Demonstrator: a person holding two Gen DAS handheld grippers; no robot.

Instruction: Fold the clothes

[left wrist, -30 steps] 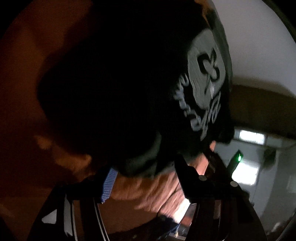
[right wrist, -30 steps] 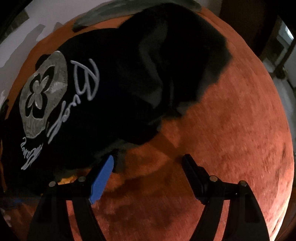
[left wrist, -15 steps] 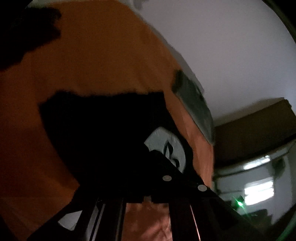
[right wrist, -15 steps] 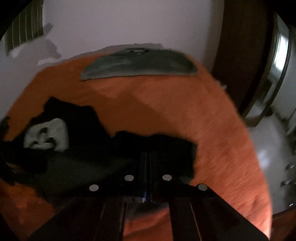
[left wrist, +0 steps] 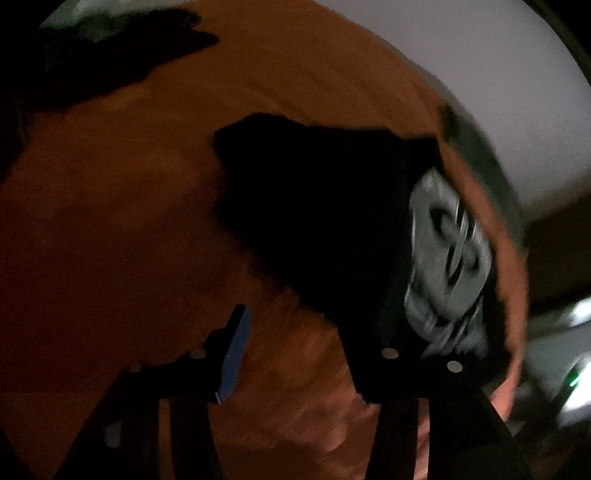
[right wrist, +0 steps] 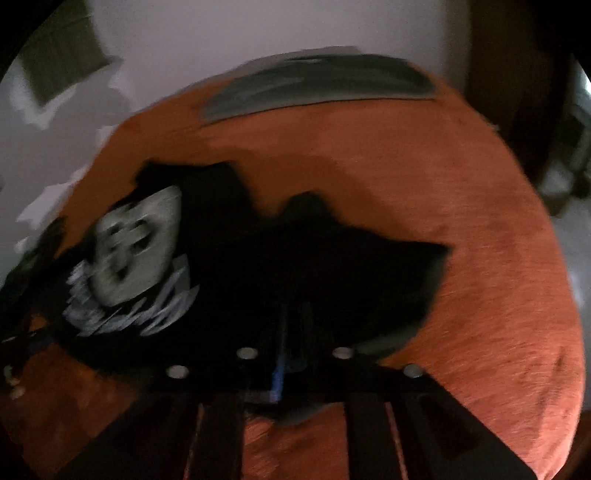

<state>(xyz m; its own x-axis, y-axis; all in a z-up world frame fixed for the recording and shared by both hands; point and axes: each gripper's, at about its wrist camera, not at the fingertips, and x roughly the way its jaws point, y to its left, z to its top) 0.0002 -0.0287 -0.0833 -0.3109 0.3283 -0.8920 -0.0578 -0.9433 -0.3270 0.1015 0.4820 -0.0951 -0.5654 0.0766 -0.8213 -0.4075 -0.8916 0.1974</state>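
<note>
Compared with half a second back, your left tongs [left wrist: 295, 354] have gone from pinched together to spreading apart, and nothing sits between them now, just the orange bedspread [left wrist: 110, 240] showing through the gap; the blue pad on one finger is plain to see. The black T-shirt [left wrist: 314, 221] used to bunch right at those fingertips, and now it lies beyond them, a dark crumpled shape with ragged edges. Its pale grey print [left wrist: 447, 266] with a looping flower figure has swung over to the right side of the left view, smeared by motion. On your right side, the right tongs [right wrist: 291, 350] were clamped fully together a moment ago and are starting to part now, only a thin slit with a sliver of blue pad showing. Black cloth of the T-shirt [right wrist: 295, 266] bunches right at that slit, but it's too dark and blurry to say whether the pads press it. The bedspread [right wrist: 480, 240] looks fuzzy and napped, like a velvety fleece, and a flat grey pillow-like piece [right wrist: 321, 81] lies at its far edge against the pale wall [right wrist: 258, 29]. The shirt's print [right wrist: 136, 243] and white lettering sit to the left in the right view.
</note>
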